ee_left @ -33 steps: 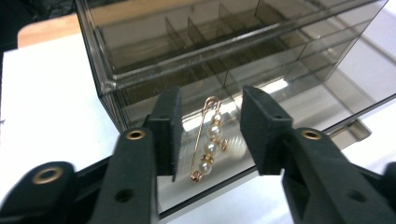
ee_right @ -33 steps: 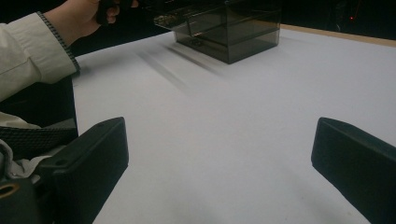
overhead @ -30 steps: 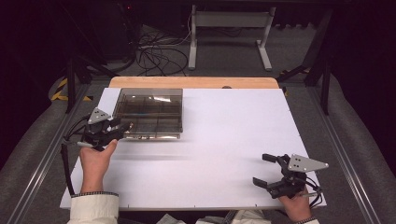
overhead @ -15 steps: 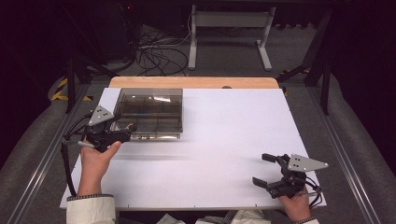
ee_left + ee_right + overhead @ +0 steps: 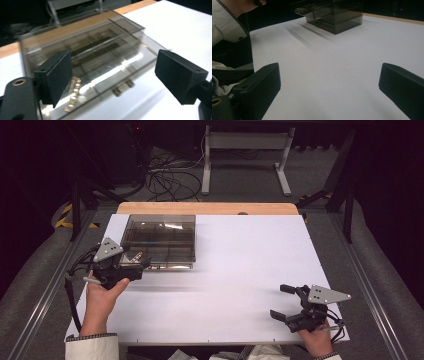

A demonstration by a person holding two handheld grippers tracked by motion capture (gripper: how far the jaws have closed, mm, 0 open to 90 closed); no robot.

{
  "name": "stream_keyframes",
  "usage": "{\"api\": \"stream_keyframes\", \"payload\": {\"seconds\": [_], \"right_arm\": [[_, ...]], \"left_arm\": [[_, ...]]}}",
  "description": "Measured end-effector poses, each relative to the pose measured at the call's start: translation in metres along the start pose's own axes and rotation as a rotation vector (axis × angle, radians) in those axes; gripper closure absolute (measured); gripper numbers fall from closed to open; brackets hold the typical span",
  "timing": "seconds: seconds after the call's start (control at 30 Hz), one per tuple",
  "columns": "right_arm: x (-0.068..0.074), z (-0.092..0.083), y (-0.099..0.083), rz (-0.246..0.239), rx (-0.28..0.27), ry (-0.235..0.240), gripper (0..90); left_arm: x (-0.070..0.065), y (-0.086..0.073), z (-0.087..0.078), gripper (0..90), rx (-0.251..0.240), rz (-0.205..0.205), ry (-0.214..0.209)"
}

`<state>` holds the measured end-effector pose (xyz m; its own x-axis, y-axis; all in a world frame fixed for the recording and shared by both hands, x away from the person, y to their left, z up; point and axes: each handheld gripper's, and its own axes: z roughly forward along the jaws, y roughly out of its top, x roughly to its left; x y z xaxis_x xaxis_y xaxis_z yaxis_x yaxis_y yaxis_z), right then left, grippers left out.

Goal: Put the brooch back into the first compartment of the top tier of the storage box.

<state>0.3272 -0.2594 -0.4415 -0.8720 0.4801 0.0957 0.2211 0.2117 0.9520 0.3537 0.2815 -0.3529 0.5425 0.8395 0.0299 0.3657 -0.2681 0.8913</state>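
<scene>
Your left gripper (image 5: 140, 265) sits at the near left corner of the smoky clear plastic box (image 5: 160, 237), which rests closed toward the far left of the white table (image 5: 240, 270); its jaws have just been opening and now stand wide with nothing between them. Your right gripper (image 5: 286, 302) hovers released, well apart at the near right edge. I can read no label or writing on the box.

A white counter (image 5: 240, 285) with a wooden far edge carries a smoky clear plastic box (image 5: 160, 240) at its far left.
</scene>
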Motion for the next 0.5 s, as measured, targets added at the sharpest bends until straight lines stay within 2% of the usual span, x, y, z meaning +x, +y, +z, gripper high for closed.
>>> {"api": "stream_keyframes", "payload": {"seconds": [0.13,0.33,0.4,0.5], "right_arm": [[0.000,-0.001,0.000,0.001,-0.001,0.000,4.3],[0.000,-0.001,0.000,-0.001,-0.002,0.002,4.3],[0.000,-0.001,0.000,0.000,0.000,0.003,4.3],[0.001,-0.001,0.000,-0.002,0.000,0.004,4.3]], "left_arm": [[-0.008,-0.004,-0.003,14.1,-0.017,0.008,-0.038],[-0.016,-0.008,-0.010,11.2,-0.090,-0.002,-0.116],[-0.018,-0.012,-0.011,9.9,-0.095,0.008,-0.143],[-0.023,-0.020,-0.011,9.6,-0.101,0.031,-0.157]]}}
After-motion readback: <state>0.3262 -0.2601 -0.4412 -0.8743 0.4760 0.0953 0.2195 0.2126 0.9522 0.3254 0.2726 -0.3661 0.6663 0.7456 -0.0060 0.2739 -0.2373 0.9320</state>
